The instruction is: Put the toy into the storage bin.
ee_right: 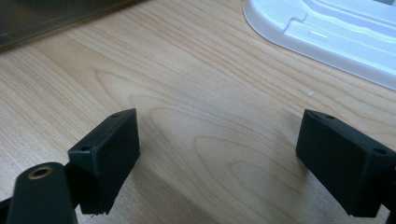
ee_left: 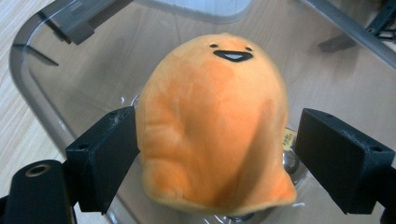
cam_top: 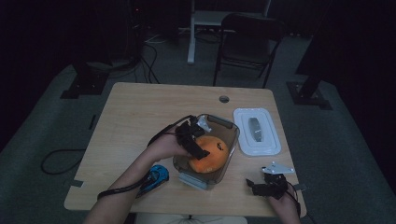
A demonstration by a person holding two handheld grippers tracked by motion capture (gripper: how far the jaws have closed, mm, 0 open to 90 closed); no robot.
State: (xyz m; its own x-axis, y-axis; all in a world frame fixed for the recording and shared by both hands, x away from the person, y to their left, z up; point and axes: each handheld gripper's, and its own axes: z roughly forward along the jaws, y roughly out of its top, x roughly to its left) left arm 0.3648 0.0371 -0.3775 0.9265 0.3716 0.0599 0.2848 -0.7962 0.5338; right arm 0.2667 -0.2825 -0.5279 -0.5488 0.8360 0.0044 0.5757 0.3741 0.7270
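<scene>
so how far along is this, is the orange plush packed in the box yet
Done: the orange plush toy sits inside the clear container. In hand: the left gripper is over it, jaws open, one pad touching its side, the other clear. Left: the white lid lies on the table beside the container, not fitted. The right gripper is open over bare wood.

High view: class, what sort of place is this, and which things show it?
Probably a recording lab or studio: dark surroundings, a lone wooden table, a folding chair behind it, cables across the carpet.
</scene>
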